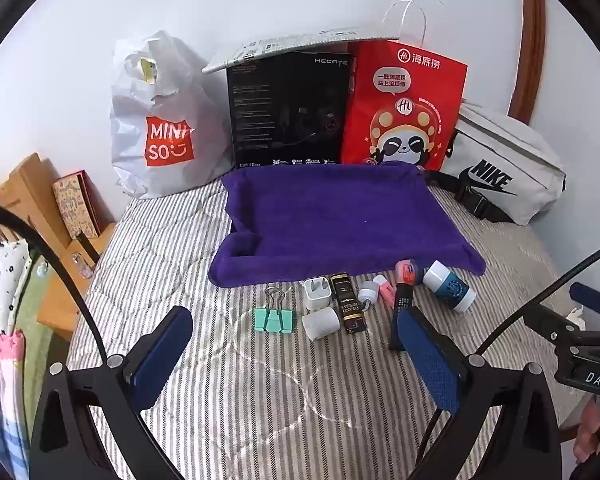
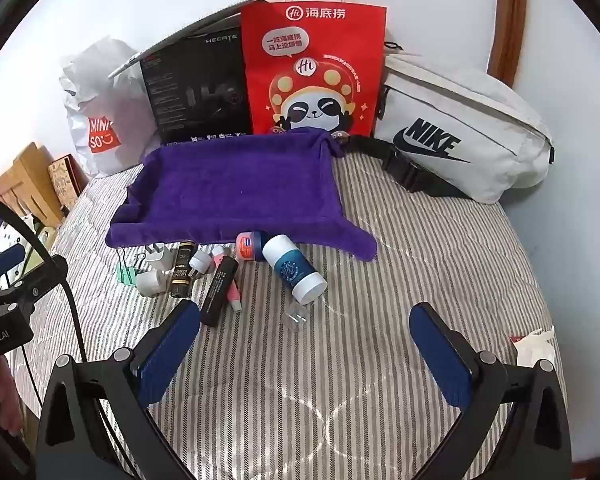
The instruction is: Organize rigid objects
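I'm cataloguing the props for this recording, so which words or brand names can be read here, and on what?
"MINI SO": white plastic bag
"HECATE": black box, its small print unreadable
"海底捞" and "Hi": red paper bag
"NIKE": white waist bag
"GRAND RESERVE": small dark box
"DAS": right gripper, seen from the left wrist
Blue-and-white bottle: label too blurred

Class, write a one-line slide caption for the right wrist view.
Open right gripper hangs over a striped bed, small items clustered beside a purple towel, bags along the wall.
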### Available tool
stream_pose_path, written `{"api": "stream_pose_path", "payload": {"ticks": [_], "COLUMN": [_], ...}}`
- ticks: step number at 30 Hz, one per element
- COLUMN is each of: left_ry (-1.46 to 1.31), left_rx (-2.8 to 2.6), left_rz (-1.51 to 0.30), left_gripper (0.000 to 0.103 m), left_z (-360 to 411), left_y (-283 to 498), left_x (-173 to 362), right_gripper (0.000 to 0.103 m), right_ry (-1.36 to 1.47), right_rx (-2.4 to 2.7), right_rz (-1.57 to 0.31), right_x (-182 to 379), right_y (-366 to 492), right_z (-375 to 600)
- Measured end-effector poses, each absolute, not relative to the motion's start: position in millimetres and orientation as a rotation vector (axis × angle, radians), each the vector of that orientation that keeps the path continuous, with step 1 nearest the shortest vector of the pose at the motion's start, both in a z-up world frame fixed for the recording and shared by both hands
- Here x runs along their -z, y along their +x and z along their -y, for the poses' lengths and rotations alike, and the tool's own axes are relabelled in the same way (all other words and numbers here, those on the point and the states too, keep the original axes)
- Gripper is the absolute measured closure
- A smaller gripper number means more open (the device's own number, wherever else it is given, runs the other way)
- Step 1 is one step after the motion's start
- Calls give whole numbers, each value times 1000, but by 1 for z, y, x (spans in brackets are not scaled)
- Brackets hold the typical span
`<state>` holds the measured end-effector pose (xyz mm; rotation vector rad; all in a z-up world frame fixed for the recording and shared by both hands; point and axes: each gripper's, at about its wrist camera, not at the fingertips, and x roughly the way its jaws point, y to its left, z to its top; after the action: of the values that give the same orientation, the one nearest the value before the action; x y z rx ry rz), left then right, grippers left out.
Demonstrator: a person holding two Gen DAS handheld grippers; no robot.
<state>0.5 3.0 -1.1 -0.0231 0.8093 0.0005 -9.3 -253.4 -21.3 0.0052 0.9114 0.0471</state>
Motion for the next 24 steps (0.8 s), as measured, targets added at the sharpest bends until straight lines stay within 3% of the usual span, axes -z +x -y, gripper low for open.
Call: {"api": "stream_pose_path", "payload": {"ticks": [24], "left_ry": [16], "left_rx": [-6], "left_rz": [-831], "left_gripper": [0], "left_z": [-3], "left_y": [-9], "left_x": [0], "right_gripper": [0], "right_ry": [5], "right_rx": [-34], "right_rz": [-916], "right_x": [14], "right_y": [-22], "right_z": [251]}}
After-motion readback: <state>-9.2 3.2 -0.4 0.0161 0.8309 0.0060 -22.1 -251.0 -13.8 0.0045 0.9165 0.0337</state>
